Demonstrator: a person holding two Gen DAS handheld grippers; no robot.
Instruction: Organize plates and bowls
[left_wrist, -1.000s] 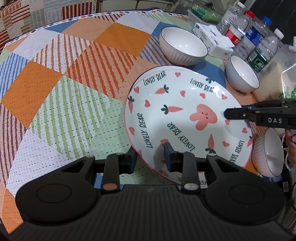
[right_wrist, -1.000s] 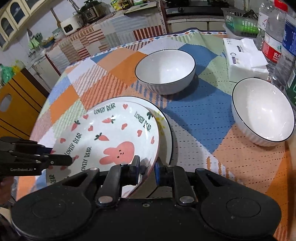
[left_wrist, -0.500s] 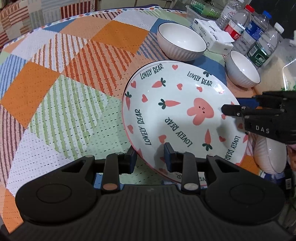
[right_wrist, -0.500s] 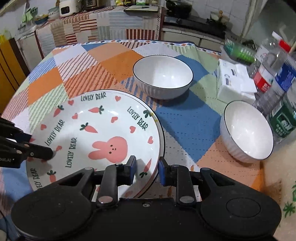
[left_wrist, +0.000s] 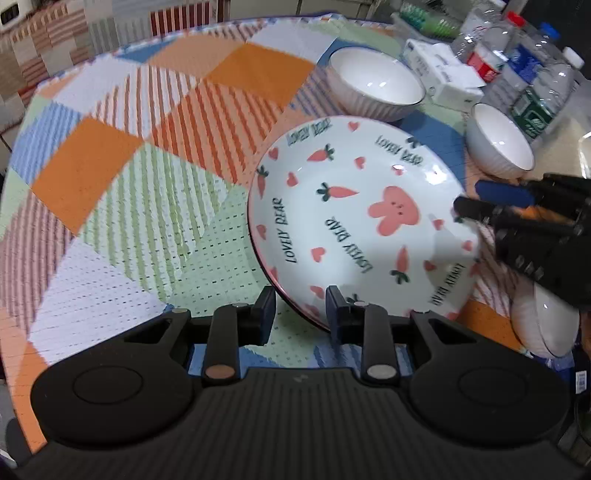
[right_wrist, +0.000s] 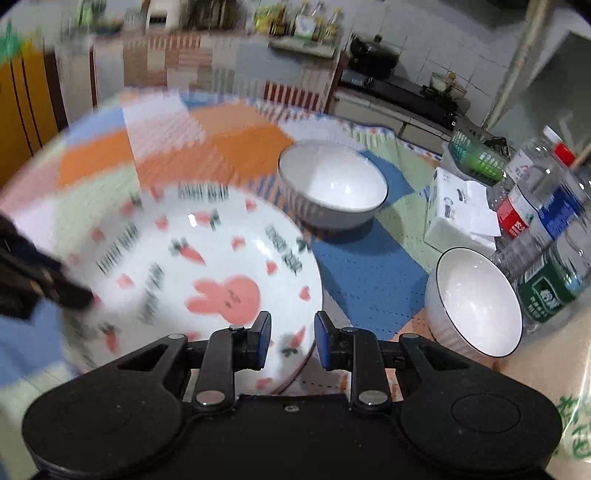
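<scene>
In the left wrist view, the patchwork cloth (left_wrist: 140, 177) covers the counter on the left, with orange, green and striped squares. The left gripper (left_wrist: 300, 314) sits at the bottom centre, its jaws spread on either side of the near rim of the rabbit plate (left_wrist: 354, 221); whether the pads actually touch the rim cannot be told. The plate, printed with carrots, hearts and a pink rabbit, is tilted, its near edge raised off the cloth. Beyond it stands a white bowl (left_wrist: 376, 88), with a tissue pack (left_wrist: 443, 74) just beside that. Further right is a smaller bowl (left_wrist: 498, 151), then a cluster of water bottles (left_wrist: 532, 85). The right gripper (left_wrist: 476, 201) reaches in from the right edge, one finger over the plate's far rim and one behind it. A third bowl (left_wrist: 546, 325) lies low on the right, partly hidden by that gripper.

In the right wrist view, much blurred on the left, the left gripper (right_wrist: 77, 295) meets the plate's (right_wrist: 207, 280) left edge. The right gripper's (right_wrist: 291, 338) jaws stand apart astride the plate's near rim, with a clear gap at each pad. To the right are the two bowls (right_wrist: 332, 188) (right_wrist: 476, 299).
</scene>
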